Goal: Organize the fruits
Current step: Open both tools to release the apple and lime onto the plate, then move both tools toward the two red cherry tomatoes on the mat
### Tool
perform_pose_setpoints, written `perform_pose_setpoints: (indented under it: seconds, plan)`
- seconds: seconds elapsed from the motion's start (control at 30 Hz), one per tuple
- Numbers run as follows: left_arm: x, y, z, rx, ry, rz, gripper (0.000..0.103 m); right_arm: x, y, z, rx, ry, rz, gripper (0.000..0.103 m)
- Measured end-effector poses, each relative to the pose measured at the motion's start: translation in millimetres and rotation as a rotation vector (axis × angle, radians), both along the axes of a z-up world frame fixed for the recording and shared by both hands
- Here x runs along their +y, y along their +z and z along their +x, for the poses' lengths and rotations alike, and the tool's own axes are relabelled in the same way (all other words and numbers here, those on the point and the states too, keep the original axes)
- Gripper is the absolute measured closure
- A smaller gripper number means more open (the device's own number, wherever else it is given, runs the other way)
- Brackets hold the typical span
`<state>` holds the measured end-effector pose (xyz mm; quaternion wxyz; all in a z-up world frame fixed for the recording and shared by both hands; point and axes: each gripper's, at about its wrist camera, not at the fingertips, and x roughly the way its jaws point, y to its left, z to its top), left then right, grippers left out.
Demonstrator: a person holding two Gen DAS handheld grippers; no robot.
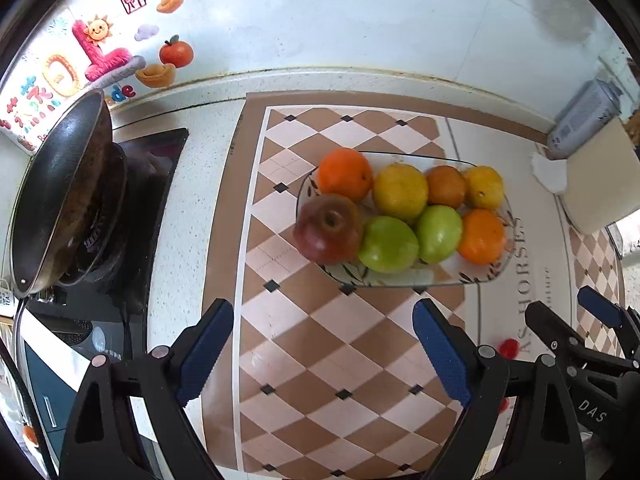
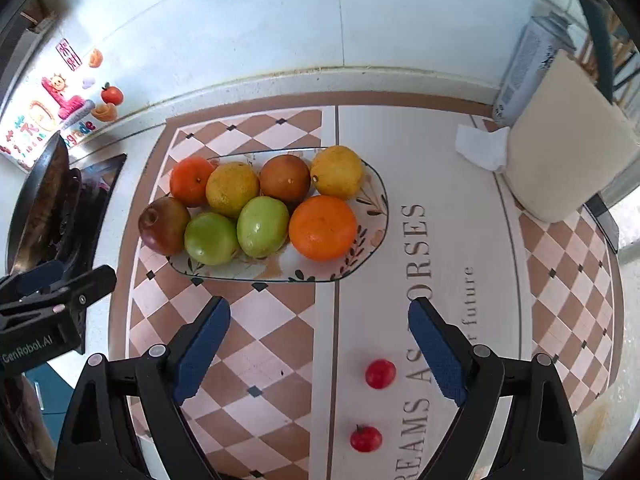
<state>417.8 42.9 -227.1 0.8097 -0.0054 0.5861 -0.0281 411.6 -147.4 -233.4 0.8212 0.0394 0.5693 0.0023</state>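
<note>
Two small red fruits (image 2: 380, 373) lie loose by the right gripper (image 2: 320, 354); both jaws wide, empty; next, pick one for the plate (image 2: 376, 200)

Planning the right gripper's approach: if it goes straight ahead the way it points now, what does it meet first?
Probably the plate near the big orange; the right gripper is open, with only mat ahead before that. Depth is uncertain.
</note>
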Motion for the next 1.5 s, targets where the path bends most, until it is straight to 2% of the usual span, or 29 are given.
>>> perform_pose_setpoints:
  seconds: [0.23, 0.57, 0.77, 0.97, 1.3, 1.5]
  plan:
    - [-4, 27, -29, -0.081, 0.003, -0.005, 0.011, -9, 27, -25, -0.052, -0.014, 0.001, 0.010]
    - [-6, 74, -71, -0.176, -0.013, -0.025, 0.011, -6, 86, -73, -0.160, 0.011, 0.011, 0.010]
    - [-5, 96, -96, -0.196, -0.022, -0.045, 0.011, -7, 118, -101, -0.198, 0.012, 0.046, 0.010]
    - [-8, 116, -114, -0.241, -0.034, -0.024, 0.011, -6, 147, -125, -0.237, 0.024, 0.051, 0.010]
    - [-9, 144, -138, -0.268, -0.057, -0.058, 0.011, -6, 180, -156, -0.280, 0.030, 0.053, 0.010]
    - [-11, 151, -142, -0.281, -0.065, -0.073, 0.011, -9, 184, -159, -0.286, 0.024, 0.055, 0.010]
